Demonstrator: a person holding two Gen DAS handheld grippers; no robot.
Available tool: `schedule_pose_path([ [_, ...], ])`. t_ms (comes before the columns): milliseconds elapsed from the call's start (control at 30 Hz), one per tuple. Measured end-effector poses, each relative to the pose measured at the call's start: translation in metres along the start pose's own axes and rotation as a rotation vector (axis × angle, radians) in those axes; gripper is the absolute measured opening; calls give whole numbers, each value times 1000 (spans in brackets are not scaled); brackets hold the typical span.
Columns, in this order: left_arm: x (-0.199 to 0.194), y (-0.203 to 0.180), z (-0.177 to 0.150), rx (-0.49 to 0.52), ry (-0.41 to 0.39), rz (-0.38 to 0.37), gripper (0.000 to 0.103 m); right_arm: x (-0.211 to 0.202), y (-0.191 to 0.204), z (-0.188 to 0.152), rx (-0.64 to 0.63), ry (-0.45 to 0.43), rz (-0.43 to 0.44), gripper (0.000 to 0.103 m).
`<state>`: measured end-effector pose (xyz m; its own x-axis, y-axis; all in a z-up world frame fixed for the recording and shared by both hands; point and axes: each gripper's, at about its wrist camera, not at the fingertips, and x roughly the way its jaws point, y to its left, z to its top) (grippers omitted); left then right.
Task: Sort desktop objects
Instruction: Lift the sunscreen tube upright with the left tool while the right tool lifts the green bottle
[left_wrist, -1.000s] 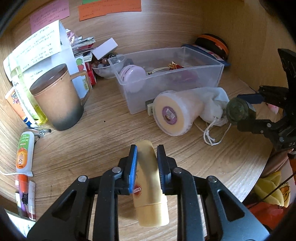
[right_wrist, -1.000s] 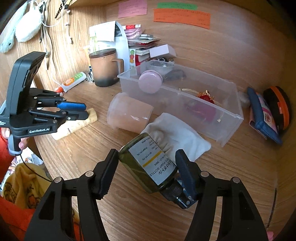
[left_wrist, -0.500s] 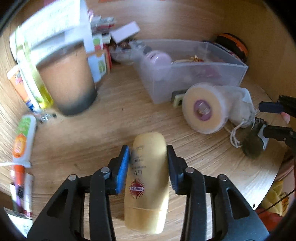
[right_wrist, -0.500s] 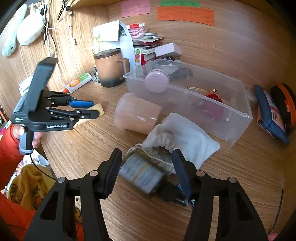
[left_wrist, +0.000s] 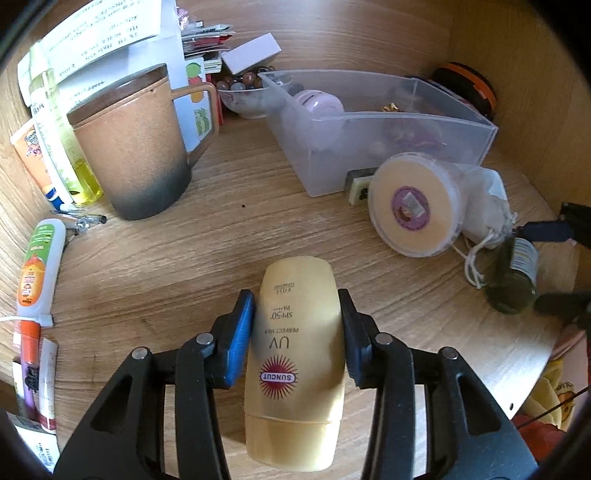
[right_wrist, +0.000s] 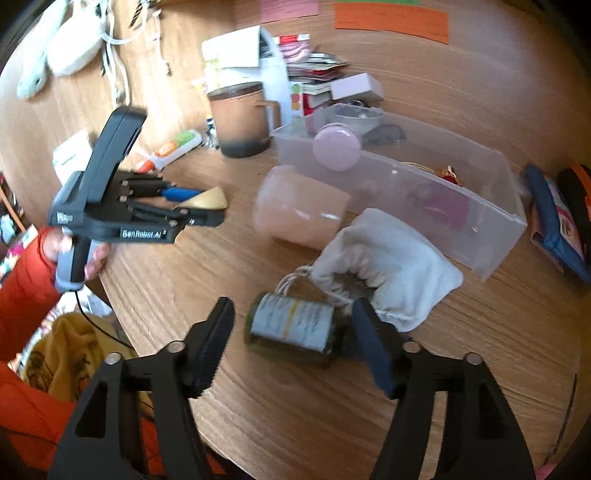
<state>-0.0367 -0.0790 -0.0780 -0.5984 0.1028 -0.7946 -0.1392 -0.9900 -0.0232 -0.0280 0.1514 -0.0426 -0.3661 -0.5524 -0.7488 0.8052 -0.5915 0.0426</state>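
The left gripper (left_wrist: 295, 321) had its blue pads (left_wrist: 240, 332) either side of the yellow sunscreen tube (left_wrist: 295, 354), which lay flat on the desk (left_wrist: 166, 266); whether they pressed it could not be told, though the tube looked set down. The right gripper (right_wrist: 291, 343) was opening, jaws clear of the dark green bottle (right_wrist: 291, 328) lying between them, apparently just let go. Just beyond that bottle sat a white drawstring pouch (right_wrist: 391, 266); farther ahead stood the clear plastic bin (right_wrist: 480, 236), probably where the things belong.
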Motion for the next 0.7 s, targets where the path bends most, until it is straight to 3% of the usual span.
schedule_pose_path([
  [167, -2, -13, -5, 55, -4, 26, 43, 12, 10, -2, -64, 15, -79, 67],
  [300, -5, -15, -4, 71, 2, 12, 42, 22, 15, 0, -92, 19, -135, 61],
  [467, -21, -8, -1, 19, -27, -57, 30, 19, 8, 1, -37, 1, -125, 61],
  [700, -26, 2, 2, -12, -34, -86, 27, 4, 1, 9, 14, -46, -119, 61],
])
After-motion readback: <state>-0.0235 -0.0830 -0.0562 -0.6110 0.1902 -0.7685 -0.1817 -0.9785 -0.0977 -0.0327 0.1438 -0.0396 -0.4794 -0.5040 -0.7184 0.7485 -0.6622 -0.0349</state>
